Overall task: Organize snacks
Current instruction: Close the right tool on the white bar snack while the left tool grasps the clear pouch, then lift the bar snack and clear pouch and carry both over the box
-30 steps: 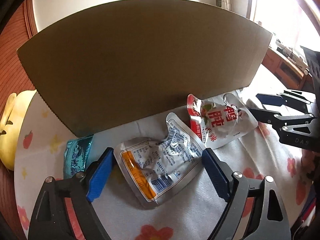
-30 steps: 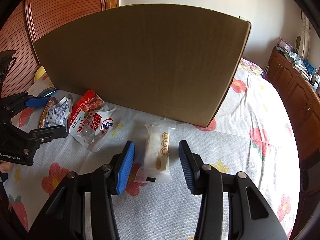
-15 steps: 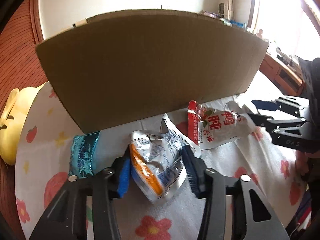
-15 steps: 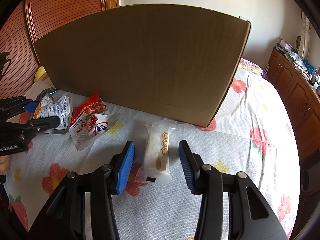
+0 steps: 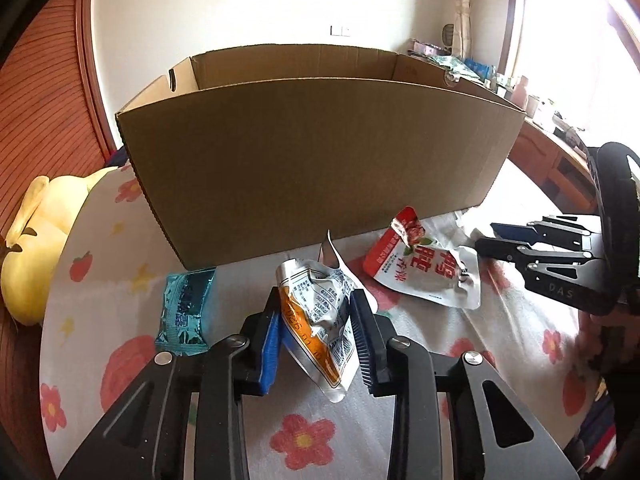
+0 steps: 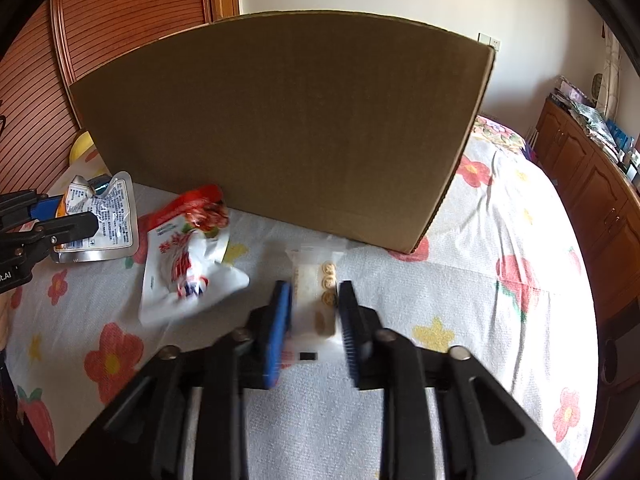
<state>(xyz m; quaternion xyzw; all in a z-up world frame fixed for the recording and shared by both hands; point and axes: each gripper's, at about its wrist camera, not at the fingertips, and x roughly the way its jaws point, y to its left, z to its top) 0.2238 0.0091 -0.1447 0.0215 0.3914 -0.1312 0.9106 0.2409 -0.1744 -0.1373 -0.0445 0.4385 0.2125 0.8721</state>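
Gripping a silver pouch (image 5: 320,312) and biscuit pack (image 6: 316,300), both hand-held grippers, left (image 5: 316,332) and right (image 6: 314,316), have just clamped shut; red pouch (image 5: 424,268) at 2 o'clock and teal packet (image 5: 184,308) lie unboxed before the cardboard box (image 5: 312,160).

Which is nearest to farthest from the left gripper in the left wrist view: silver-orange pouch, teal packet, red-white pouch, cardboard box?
1. Silver-orange pouch: clamped between the left gripper pads.
2. Teal packet: on the bedspread, just left of the fingers.
3. Red-white pouch: ahead and to the right.
4. Cardboard box: behind them all.
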